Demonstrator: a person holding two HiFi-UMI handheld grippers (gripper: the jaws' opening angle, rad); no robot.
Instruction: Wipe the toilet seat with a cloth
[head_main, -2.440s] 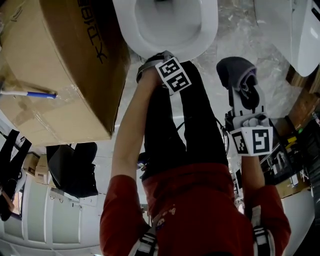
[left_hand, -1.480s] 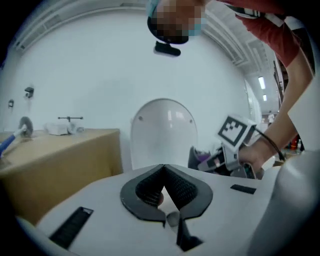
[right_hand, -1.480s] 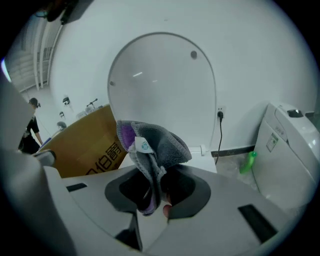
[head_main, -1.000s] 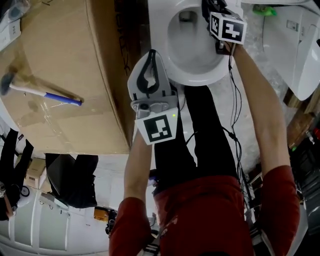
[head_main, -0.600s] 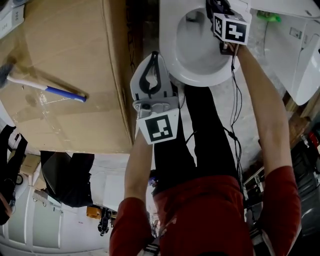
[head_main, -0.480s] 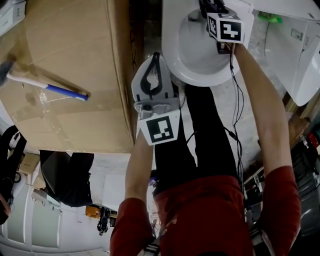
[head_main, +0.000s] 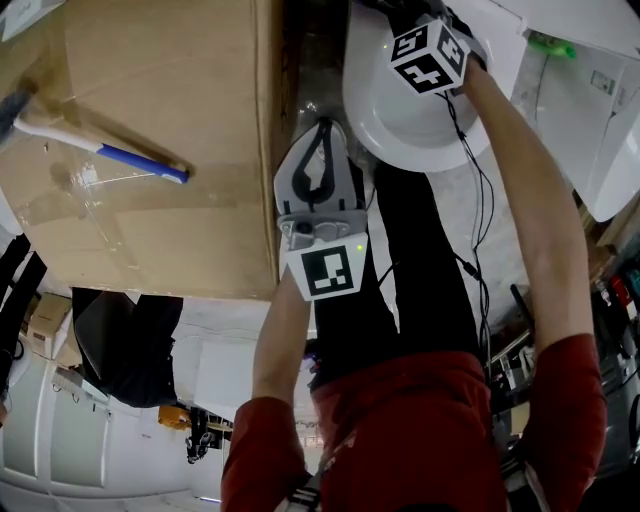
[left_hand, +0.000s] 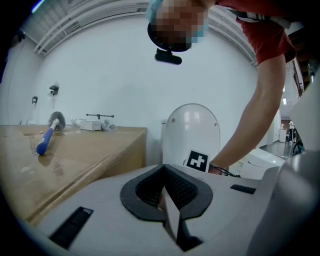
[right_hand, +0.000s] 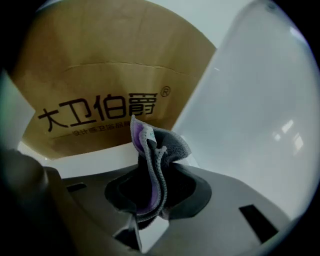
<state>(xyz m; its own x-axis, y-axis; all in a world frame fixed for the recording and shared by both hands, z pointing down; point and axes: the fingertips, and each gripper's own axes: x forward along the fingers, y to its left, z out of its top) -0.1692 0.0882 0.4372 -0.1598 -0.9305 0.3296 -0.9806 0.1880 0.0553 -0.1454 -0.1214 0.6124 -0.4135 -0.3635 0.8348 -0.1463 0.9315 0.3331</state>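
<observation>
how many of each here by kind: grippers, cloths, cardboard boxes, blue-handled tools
grey two-jaw grippers: 2 (left gripper, right gripper)
grey-and-purple cloth: 1
large brown cardboard box: 1
blue-handled tool lying on the box: 1
total: 5

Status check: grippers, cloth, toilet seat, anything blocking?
Left gripper shut, empty, off the seat. Right gripper shut on grey-purple cloth over white toilet seat; contact unclear. Big brown cardboard box close alongside.
</observation>
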